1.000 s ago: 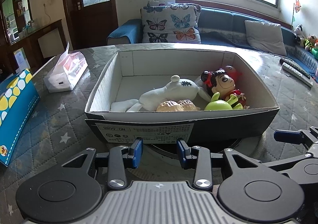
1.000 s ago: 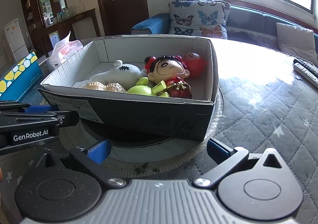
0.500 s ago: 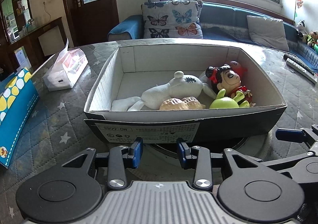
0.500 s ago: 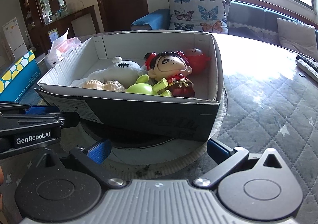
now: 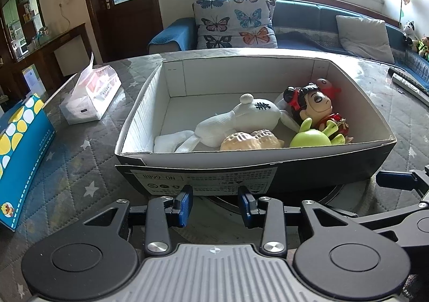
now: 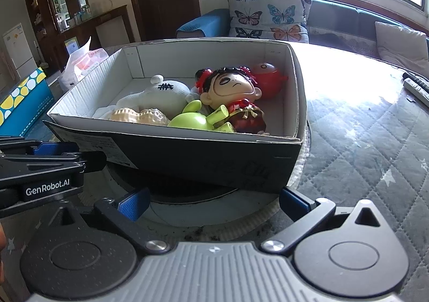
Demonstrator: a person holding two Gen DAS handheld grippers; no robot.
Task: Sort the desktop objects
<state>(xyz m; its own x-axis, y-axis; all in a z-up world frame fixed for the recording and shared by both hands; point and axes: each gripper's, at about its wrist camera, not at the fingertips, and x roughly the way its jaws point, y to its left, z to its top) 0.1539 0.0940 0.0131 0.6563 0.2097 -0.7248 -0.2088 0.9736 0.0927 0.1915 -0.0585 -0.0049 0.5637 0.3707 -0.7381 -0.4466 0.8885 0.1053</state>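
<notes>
Here, both empty grippers' fingers (image 5: 185, 204) sit before the box (image 5: 214, 162) wall.

The left gripper (image 5: 214, 204) is hovering just before the cardboard box (image 5: 193, 168), its jaws slightly parted and holding nothing. Inside, a white plush (image 5: 236, 121), a doll (image 5: 316, 103), a green toy (image 5: 311, 138) and a tan shell-like toy (image 5: 249, 140) are lying together. A tissue pack (image 5: 91, 98) is sitting on the quilted surface (image 5: 75, 168).

Home living room: sofa (image 5: 308, 34), cushions (image 5: 236, 24).
</notes>
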